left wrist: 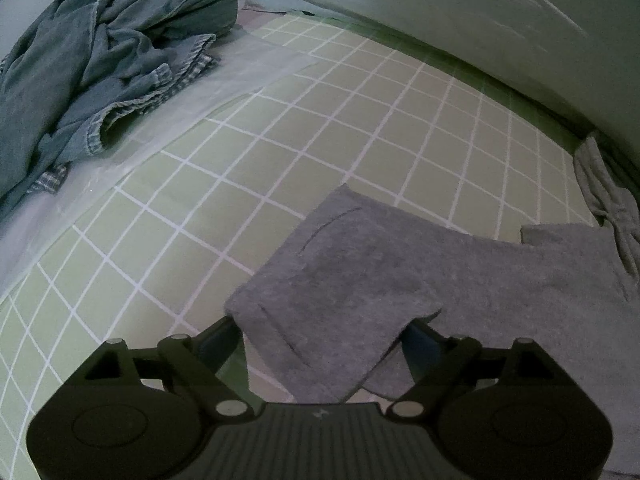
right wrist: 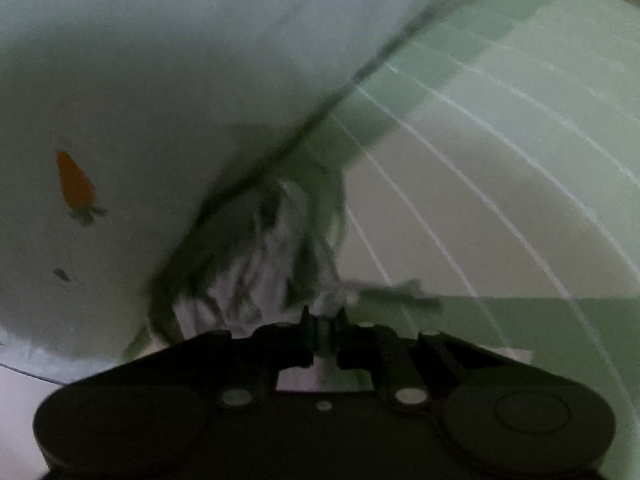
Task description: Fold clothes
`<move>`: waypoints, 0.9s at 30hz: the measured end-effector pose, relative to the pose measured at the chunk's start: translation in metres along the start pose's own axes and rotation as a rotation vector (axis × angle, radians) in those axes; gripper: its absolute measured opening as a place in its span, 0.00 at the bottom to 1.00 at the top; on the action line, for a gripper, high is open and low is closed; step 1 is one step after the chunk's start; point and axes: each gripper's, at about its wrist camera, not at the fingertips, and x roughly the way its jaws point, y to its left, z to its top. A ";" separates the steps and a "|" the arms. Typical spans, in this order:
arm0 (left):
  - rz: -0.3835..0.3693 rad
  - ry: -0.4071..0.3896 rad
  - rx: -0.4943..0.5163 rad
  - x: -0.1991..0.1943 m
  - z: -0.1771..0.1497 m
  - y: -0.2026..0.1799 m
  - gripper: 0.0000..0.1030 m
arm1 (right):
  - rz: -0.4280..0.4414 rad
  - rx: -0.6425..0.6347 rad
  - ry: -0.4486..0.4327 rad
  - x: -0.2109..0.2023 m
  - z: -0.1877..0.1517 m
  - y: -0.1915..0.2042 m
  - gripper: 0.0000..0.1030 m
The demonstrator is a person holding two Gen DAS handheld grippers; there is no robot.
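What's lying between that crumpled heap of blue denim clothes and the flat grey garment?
Only bare green gridded mat between the blue denim heap and the flat grey garment, plus a clear plastic sheet under the heap, in the left wrist view.

**Open middle, crowded edges**

The green grid mat (left wrist: 320, 128) lies bare across its centre, open to passage. A denim heap (left wrist: 100, 60) blocks the far left, grey garment (left wrist: 400, 280) covers the near right, white wall (left wrist: 500, 32) bounds the back.
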 end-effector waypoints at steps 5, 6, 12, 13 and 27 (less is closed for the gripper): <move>0.001 0.009 -0.011 -0.003 0.001 0.001 0.87 | -0.210 -0.115 -0.077 -0.008 0.006 0.003 0.24; 0.000 0.007 -0.013 -0.004 0.000 0.001 0.87 | -0.231 -0.131 -0.091 -0.013 0.005 0.003 0.36; -0.014 -0.029 0.050 -0.008 -0.006 -0.007 0.70 | -0.300 -0.227 -0.111 -0.043 -0.013 0.002 0.68; -0.018 -0.034 0.051 -0.008 -0.007 -0.007 0.59 | -0.318 -0.244 -0.110 -0.047 -0.018 0.002 0.69; -0.440 -0.084 -0.118 -0.075 -0.008 -0.034 0.11 | -0.348 -0.264 -0.082 -0.088 -0.065 -0.019 0.69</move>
